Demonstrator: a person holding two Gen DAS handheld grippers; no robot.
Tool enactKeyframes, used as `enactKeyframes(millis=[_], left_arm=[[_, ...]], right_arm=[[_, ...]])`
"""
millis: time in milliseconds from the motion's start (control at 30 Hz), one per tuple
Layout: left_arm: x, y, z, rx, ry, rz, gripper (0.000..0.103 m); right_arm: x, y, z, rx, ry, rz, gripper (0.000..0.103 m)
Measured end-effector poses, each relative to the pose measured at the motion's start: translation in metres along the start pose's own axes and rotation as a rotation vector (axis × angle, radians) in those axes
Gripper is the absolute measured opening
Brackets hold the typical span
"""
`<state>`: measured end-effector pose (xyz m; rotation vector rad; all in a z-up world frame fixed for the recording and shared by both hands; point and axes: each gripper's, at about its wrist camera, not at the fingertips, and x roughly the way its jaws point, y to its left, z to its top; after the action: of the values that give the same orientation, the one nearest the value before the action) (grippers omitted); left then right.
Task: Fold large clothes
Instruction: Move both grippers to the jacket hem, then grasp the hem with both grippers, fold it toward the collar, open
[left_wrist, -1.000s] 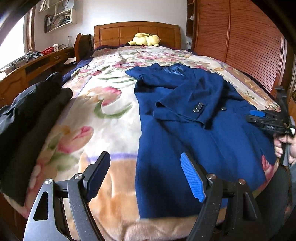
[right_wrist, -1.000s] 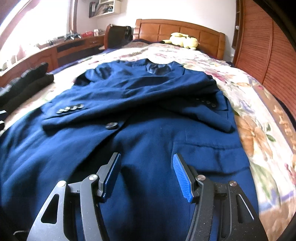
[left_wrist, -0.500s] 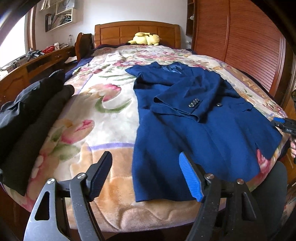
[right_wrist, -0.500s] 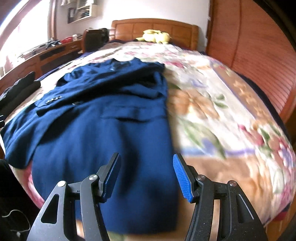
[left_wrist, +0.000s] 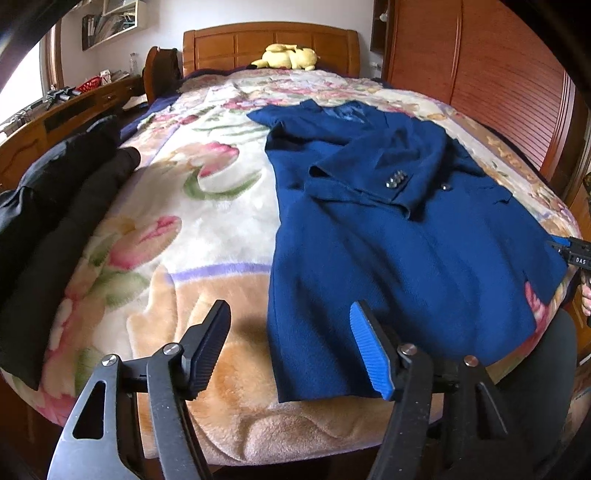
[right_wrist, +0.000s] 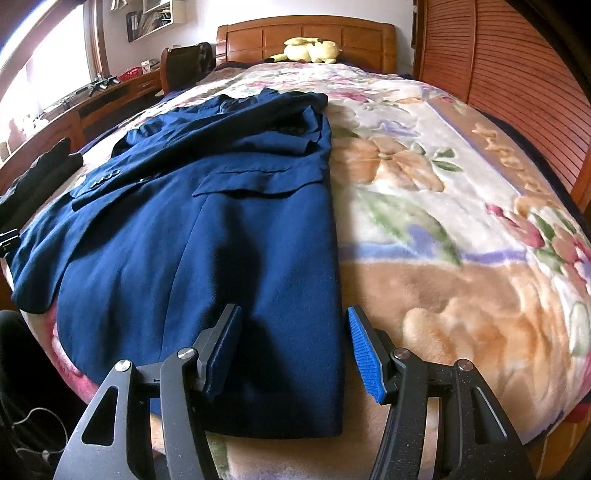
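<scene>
Floral blanket (left_wrist: 207, 236) covers a bed (left_wrist: 271, 42) with a wooden headboard, a yellow plush toy (left_wrist: 290, 57) by the pillows and slatted wooden doors (left_wrist: 509, 92) along one side. On the blanket lies a blue jacket (left_wrist: 388, 251), spread flat with its collar toward the headboard, one sleeve folded across the chest, its hem at the near edge of the bed. Dark clothes (left_wrist: 55, 221) are heaped at the bed's far side, well apart from it.

Left gripper (left_wrist: 290, 347) hovers above the jacket's near hem corner; its jaws are closing, with the jacket's side edge lying beneath the gap but no pad pressing on cloth. Right gripper (right_wrist: 293, 354) hangs over the opposite hem corner, jaws apart and unclenched, the jacket's side edge running down between the two fingers without either touching it. In the left view its tip shows at the jacket's far edge (left_wrist: 570, 253).
</scene>
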<state>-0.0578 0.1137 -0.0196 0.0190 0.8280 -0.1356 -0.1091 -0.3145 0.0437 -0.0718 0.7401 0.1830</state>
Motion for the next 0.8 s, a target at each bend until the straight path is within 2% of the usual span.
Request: enactKeyframes(millis=[133, 167, 200, 233, 300, 333, 400, 500, 800], left_arm=[[0.004, 0.001, -0.002, -0.006, 0.004, -0.008, 0.066], [0.003, 0.001, -0.002, -0.008, 0.002, -0.014, 0.063], [0.003, 0.0, -0.002, -0.009, 0.002, -0.02, 0.057], [0.004, 0.0, -0.001, -0.005, 0.005, -0.017, 0.053], [0.003, -0.001, -0.001, 0.003, 0.004, -0.02, 0.036], [0.002, -0.001, -0.001, 0.0, 0.005, -0.043, 0.031], [0.0, -0.002, -0.001, -0.003, 0.005, -0.073, 0.018], [-0.009, -0.008, -0.001, 0.013, -0.015, -0.091, 0.009], [-0.066, -0.028, -0.004, 0.041, -0.173, -0.082, 0.005]], right_arm=[[-0.001, 0.002, -0.004, 0.001, -0.002, 0.018, 0.048], [-0.001, 0.002, -0.004, -0.003, -0.001, 0.026, 0.045], [-0.002, 0.003, -0.005, -0.007, -0.004, 0.037, 0.036], [-0.003, 0.004, -0.005, -0.013, -0.006, 0.044, 0.022], [-0.003, 0.008, -0.005, -0.024, -0.008, 0.043, 0.013], [-0.003, 0.009, -0.004, -0.027, -0.011, 0.055, 0.009], [-0.005, 0.013, -0.003, -0.037, -0.022, 0.063, 0.008], [-0.011, 0.014, -0.003, -0.029, -0.062, 0.079, 0.006], [-0.052, 0.02, -0.006, -0.049, -0.153, 0.062, 0.005]])
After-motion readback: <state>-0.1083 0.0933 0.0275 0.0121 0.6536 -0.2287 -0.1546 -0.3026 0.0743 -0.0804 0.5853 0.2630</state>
